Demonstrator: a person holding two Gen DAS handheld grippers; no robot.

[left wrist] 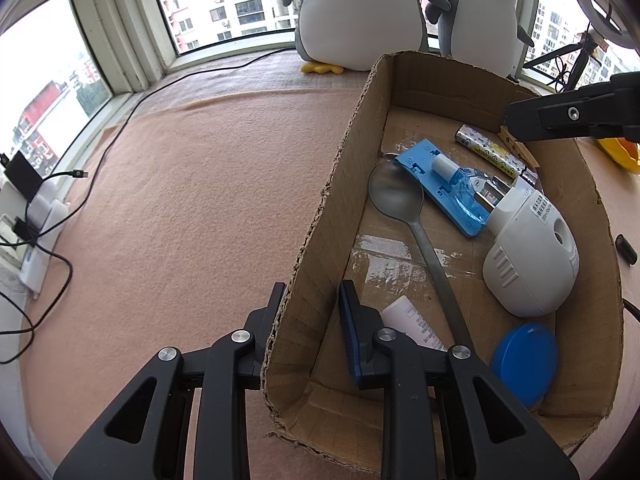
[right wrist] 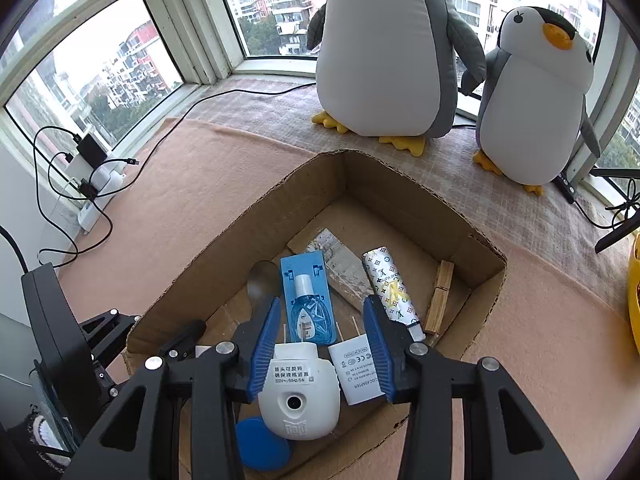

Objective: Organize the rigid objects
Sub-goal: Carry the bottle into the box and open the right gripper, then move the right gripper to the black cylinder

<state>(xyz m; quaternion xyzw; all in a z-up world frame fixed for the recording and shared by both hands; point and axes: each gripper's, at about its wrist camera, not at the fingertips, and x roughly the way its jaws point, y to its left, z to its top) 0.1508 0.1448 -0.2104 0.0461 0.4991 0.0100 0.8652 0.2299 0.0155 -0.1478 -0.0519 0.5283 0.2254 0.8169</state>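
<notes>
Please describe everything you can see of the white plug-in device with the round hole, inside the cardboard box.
The white plug-in device looks like smooth plastic, with a rounded body, a dark round hole, side ribs, a printed label and embossed lettering below the hole. It lies on the floor of the cardboard box, its neck resting on the blue packet. The right gripper hangs open above it.

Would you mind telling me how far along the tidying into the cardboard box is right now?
Mostly done, it seems: the spoon, blue bottle pack, white plug-in device, patterned tube, clothespin, adapter and blue lid lie inside the cardboard box. The left gripper straddles the box wall; the open right gripper hovers above the contents. Only a small black item is visible outside.
</notes>
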